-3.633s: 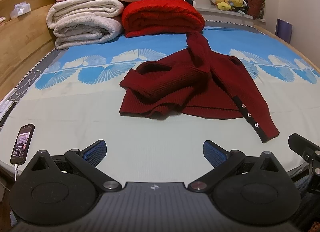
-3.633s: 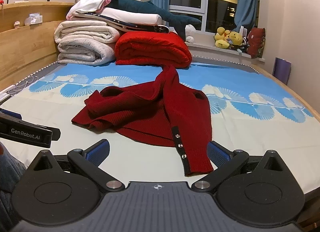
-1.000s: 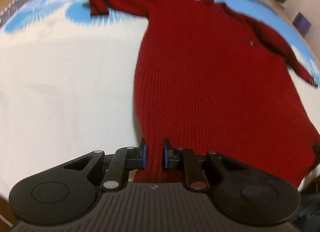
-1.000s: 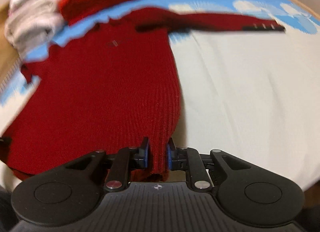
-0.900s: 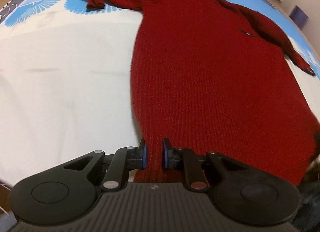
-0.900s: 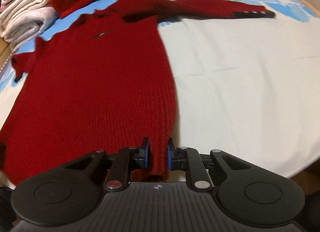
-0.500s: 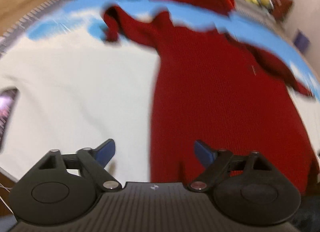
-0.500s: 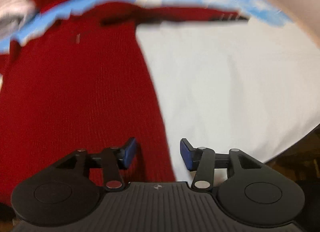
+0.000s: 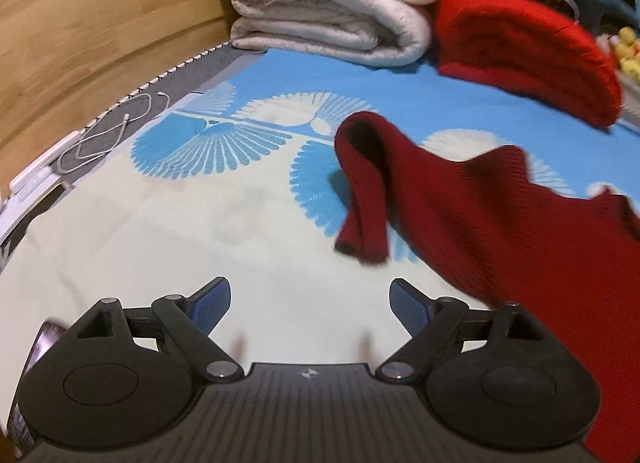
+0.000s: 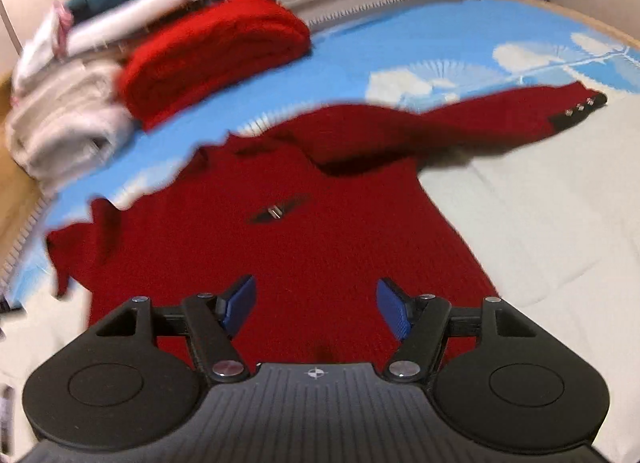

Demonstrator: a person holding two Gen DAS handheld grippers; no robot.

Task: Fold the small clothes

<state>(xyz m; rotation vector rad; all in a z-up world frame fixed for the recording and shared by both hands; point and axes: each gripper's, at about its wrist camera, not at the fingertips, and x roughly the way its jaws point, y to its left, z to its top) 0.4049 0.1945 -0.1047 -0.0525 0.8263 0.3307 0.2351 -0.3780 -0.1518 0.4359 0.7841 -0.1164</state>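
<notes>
I see the red sweater (image 10: pixel 320 231) spread flat on the bed (image 10: pixel 540 223), collar toward the top of the frame, one sleeve stretched to the upper right. My left tool (image 9: pixel 310 305) and right tool (image 10: pixel 316 303) have just been opening, nothing between them.

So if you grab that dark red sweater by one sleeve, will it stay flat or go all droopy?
Probably droopy: the sweater is soft ribbed knit, and its left sleeve already lies doubled over. It likely won't slide much on the sheet, and the thick knit looks a bit heavy.
</notes>
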